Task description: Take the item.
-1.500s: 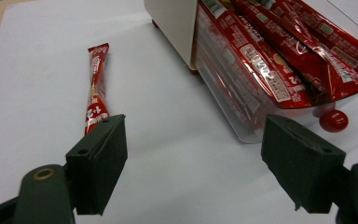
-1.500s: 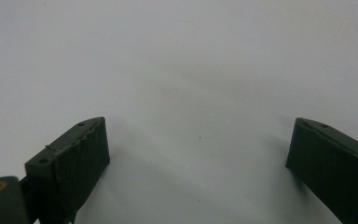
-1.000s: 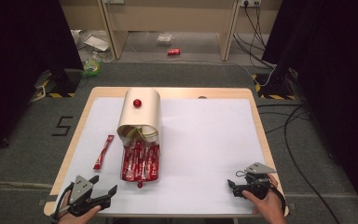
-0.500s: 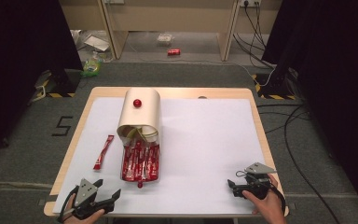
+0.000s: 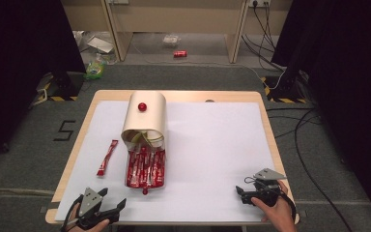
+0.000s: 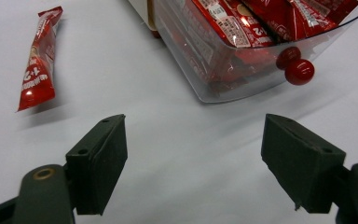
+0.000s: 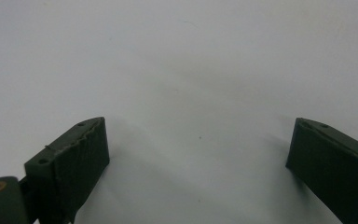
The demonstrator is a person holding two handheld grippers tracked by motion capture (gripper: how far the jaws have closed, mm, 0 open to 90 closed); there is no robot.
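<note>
A cream round-topped box (image 5: 145,116) with a red knob (image 5: 141,107) stands at the table's back left. A clear tray (image 5: 145,166) full of red packets sticks out of its front, ending in a small red knob (image 5: 145,191). One loose red packet (image 5: 107,157) lies left of the tray. My left gripper (image 5: 113,197) is open at the front left edge. In the left gripper view the gripper (image 6: 193,140) is empty, facing the tray (image 6: 223,88), its knob (image 6: 299,71) and the loose packet (image 6: 37,70). My right gripper (image 5: 240,194) is open at the front right, empty over the white sheet (image 7: 196,130).
A white sheet (image 5: 212,145) covers most of the wooden table (image 5: 270,135). Cables (image 5: 304,140) run over the floor to the right. A red can (image 5: 179,53) and some litter (image 5: 94,70) lie on the floor beyond the table.
My left gripper has slid slightly toward the front edge and to the right. The right gripper, the box and the packets have stayed put.
</note>
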